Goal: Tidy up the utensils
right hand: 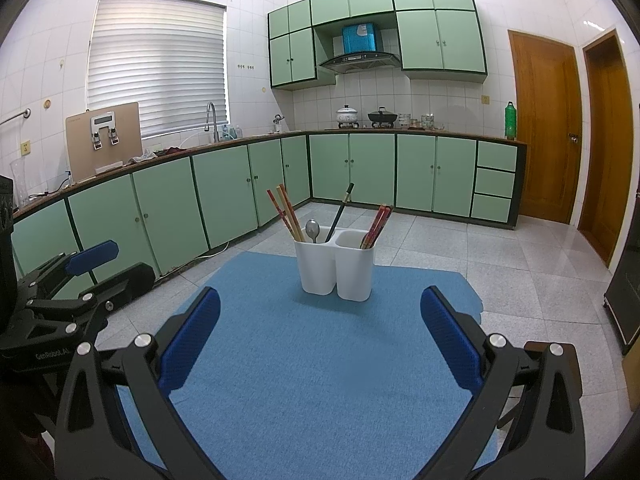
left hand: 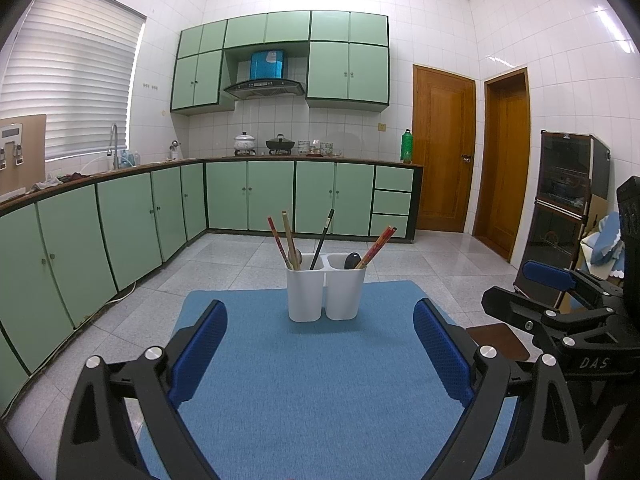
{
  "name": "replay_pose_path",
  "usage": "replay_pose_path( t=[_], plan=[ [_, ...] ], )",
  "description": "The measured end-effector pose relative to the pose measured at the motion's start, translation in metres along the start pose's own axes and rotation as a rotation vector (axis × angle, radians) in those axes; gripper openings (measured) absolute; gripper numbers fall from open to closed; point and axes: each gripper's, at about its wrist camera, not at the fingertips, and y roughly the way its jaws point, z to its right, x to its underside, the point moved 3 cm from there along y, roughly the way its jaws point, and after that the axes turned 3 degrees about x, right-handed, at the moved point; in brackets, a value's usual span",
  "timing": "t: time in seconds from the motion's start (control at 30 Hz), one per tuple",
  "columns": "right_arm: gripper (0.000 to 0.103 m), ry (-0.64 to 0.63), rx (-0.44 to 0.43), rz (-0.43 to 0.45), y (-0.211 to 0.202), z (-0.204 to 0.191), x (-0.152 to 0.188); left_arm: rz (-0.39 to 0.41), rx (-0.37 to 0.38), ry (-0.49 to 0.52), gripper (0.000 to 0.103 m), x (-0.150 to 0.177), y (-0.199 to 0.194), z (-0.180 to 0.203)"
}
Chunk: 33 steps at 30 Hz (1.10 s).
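A white two-compartment utensil holder (left hand: 325, 295) (right hand: 335, 266) stands at the far side of a blue mat (left hand: 320, 380) (right hand: 320, 360). Its left compartment holds red and wooden chopsticks (left hand: 285, 240) (right hand: 287, 213), a metal spoon (right hand: 313, 230) and a black chopstick (left hand: 322, 240) (right hand: 340, 212). Its right compartment holds red chopsticks (left hand: 376, 247) (right hand: 376, 222) and a dark spoon (left hand: 352, 260). My left gripper (left hand: 320, 332) is open and empty, short of the holder. My right gripper (right hand: 320, 320) is open and empty, also short of it.
The right gripper (left hand: 560, 312) shows at the right edge of the left wrist view, the left gripper (right hand: 68, 280) at the left edge of the right wrist view. Green kitchen cabinets (left hand: 120, 232) run behind along the wall. A dark cabinet (left hand: 560, 216) stands at right.
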Motion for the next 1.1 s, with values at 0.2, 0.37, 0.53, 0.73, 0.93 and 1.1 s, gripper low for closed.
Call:
replay_pose_path(
  t=[0.2,0.37,0.53,0.73,0.93,1.1],
  plan=[
    [0.097,0.001,0.0,-0.001,0.0001,0.0001,0.0,-0.001,0.0,0.0,0.092,-0.0001,0.0,0.0004],
    [0.097,0.0,0.0,-0.001,0.0001,0.0006,-0.0001,0.0,0.001,-0.001,0.092,-0.0001,-0.0002,0.0005],
    [0.097,0.001,0.001,-0.003,0.0004,0.0001,-0.0001,-0.002,0.006,-0.005,0.092,0.0002,-0.0002,0.001],
    [0.097,0.005,0.002,-0.006,0.0017,-0.0007,-0.0012,-0.007,0.01,-0.009,0.092,-0.0016,0.0014,0.0018],
    [0.097,0.007,0.002,-0.008,0.0025,0.0,-0.0019,-0.009,0.015,-0.007,0.092,-0.0022,0.0039,-0.0004],
    [0.097,0.012,0.001,-0.011,0.0031,0.002,-0.0003,-0.015,0.012,-0.004,0.092,-0.0023,0.0039,0.0]
  ],
)
